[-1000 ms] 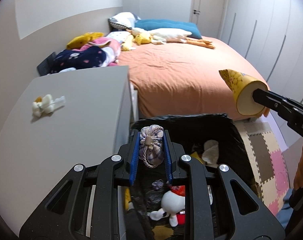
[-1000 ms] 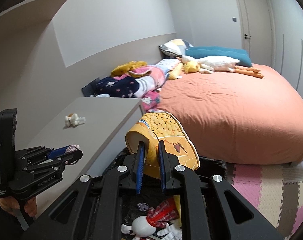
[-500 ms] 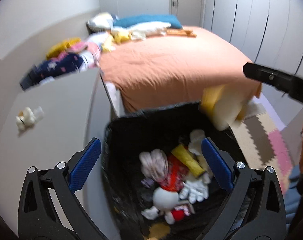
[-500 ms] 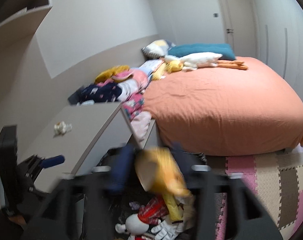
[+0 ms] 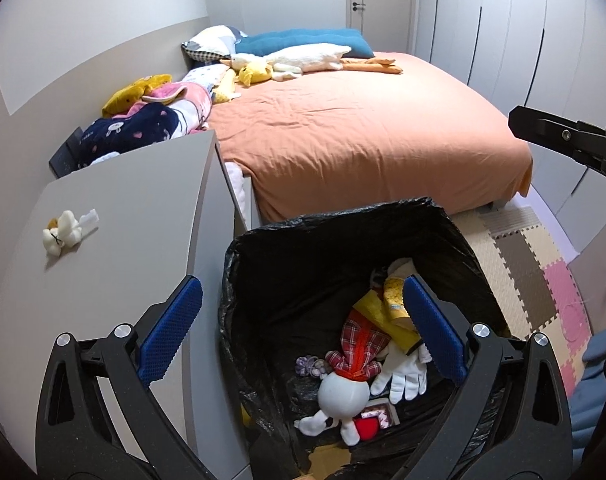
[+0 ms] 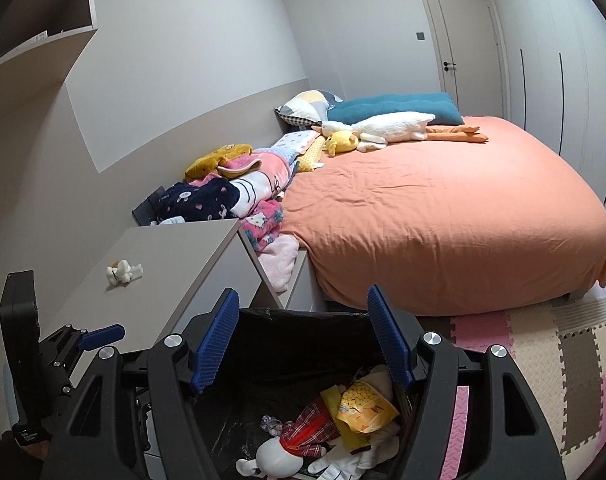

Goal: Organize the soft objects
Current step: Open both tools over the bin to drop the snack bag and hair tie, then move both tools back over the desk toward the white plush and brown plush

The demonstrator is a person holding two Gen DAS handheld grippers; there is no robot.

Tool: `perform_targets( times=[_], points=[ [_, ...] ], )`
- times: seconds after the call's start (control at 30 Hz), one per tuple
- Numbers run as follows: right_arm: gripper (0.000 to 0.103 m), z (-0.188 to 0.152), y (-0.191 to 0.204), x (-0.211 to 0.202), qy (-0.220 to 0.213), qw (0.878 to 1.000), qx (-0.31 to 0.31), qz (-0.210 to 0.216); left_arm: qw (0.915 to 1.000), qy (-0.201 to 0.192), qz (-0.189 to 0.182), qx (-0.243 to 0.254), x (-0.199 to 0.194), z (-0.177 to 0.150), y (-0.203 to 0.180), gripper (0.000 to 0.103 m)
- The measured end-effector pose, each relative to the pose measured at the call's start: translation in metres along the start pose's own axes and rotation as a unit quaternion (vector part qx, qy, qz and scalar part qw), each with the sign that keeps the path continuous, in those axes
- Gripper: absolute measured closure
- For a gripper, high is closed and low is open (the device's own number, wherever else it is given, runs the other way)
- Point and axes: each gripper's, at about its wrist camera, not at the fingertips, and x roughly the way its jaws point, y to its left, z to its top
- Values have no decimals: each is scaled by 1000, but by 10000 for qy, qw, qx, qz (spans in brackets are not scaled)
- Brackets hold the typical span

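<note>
With both grippers spread wide and holding nothing, I hover my left gripper [image 5: 299,328] and right gripper [image 6: 301,336] over the black-lined bin [image 5: 343,224] at bottom centre; a plaid doll [image 5: 353,364], white glove [image 5: 403,372] and yellow slipper [image 6: 363,404] lie inside; one small fluffy cream toy [image 5: 63,232] waits, I judge, on the smooth grey surface [image 5: 135,240] at left.

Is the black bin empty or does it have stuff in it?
Partly filled: the black bin holds a plaid-dressed doll, yellow slipper and white glove.
</note>
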Motion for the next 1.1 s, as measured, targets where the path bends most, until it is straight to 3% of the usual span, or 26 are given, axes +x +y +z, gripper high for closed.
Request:
perform_targets(
  times=[0.5,1.1],
  points=[
    [35,3,34,28,203,9992,-279,204,9993,86,154,-327,9,-7,36,6],
    [29,1,99,89,495,9950,-575,645,9895,345,690,-1226,28,-22,127,6]
  ],
)
